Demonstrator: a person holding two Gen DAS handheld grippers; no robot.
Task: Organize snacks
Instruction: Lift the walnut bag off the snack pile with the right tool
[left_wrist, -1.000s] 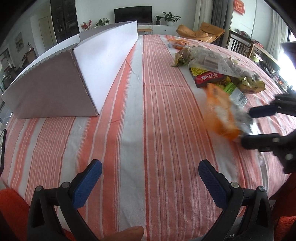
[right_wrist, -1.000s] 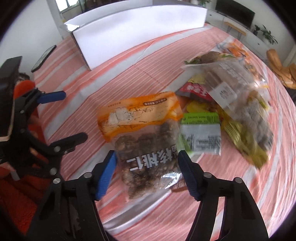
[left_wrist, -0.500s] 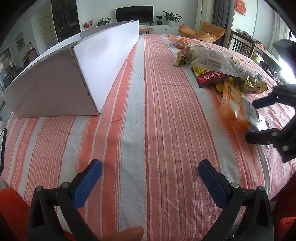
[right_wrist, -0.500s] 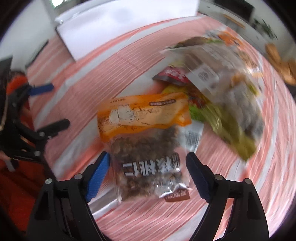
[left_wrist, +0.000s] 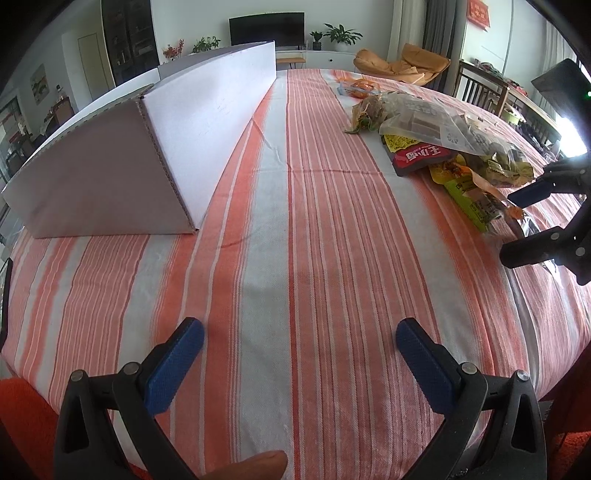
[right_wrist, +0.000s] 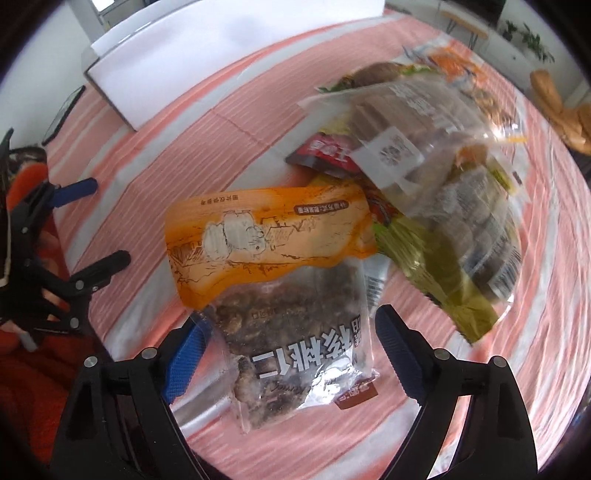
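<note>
Between the spread pads of the right gripper (right_wrist: 288, 350), a walnut bag (right_wrist: 280, 280) was framed on the striped tablecloth (right_wrist: 229, 122).

The jaws had just been opening, the bag between them but not pressed. Beside it the snack pile (right_wrist: 436, 177) was heaped; the white box (left_wrist: 192, 122) stood well apart. The left gripper (left_wrist: 299, 354) was held wide and empty. A pick-up seemed in hand: closing on the bag would be called for next.

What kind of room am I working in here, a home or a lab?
Most likely a home living and dining room: a television on a low cabinet with potted plants, a tan lounge chair, and a striped tablecloth holding snack bags.
</note>
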